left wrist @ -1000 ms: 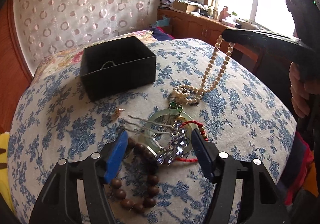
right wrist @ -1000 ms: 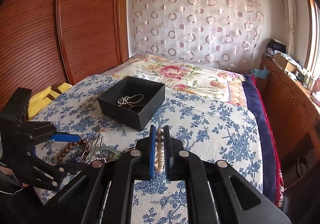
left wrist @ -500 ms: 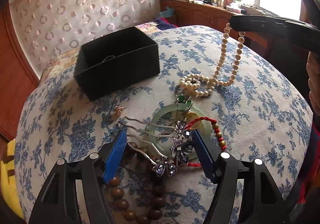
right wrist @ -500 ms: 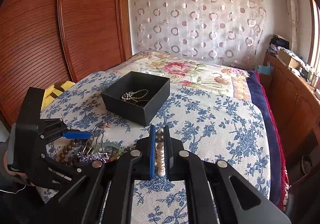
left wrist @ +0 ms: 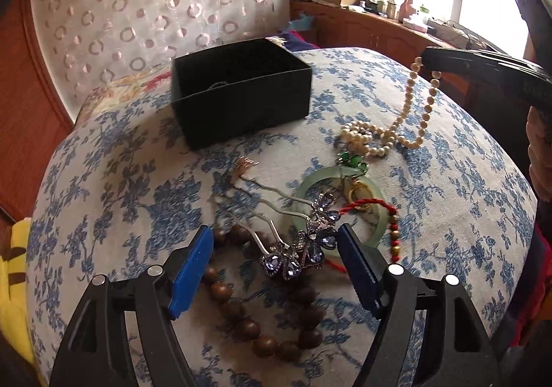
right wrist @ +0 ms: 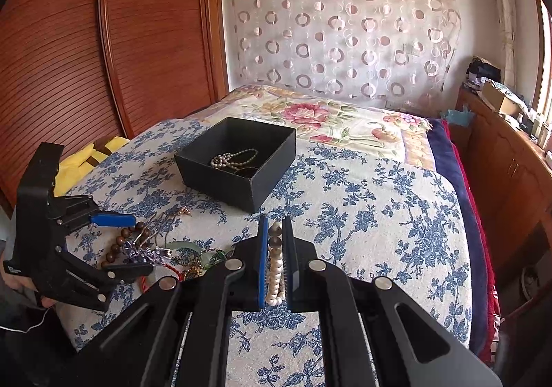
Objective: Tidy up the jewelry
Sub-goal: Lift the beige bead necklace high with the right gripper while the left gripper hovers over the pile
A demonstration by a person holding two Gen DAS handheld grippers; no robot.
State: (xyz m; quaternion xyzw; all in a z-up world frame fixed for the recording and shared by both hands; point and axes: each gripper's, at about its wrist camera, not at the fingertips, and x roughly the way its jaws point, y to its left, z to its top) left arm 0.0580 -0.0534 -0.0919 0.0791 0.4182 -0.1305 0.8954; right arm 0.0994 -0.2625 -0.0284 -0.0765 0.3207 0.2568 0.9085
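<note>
1. The right gripper (right wrist: 275, 261) is clamping a pearl necklace (left wrist: 396, 131); its jaws are closed on the strand, and the free end is lying coiled on the bedspread (left wrist: 448, 207) beside the jade bangle (left wrist: 374, 214).
2. Risk: the trailing coil is touching the green charm (left wrist: 352, 159) on the bangle. Lifting the strand is likely to drag or snag that piece.
3. The left gripper (left wrist: 274, 245) has just been opening; its jaws are standing wide around the jewelled hairpins (left wrist: 300, 245), with the pads not pressing on them.
4. Risk: the hairpins are lying across the bangle, the red cord (left wrist: 365, 205) and the wooden beads (left wrist: 238, 304). Closing here is likely to catch several items together.
5. The black box (right wrist: 238, 162) is sitting well apart and already holding a small chain (right wrist: 234, 157). Risk: a swinging necklace is liable to miss its rim.
</note>
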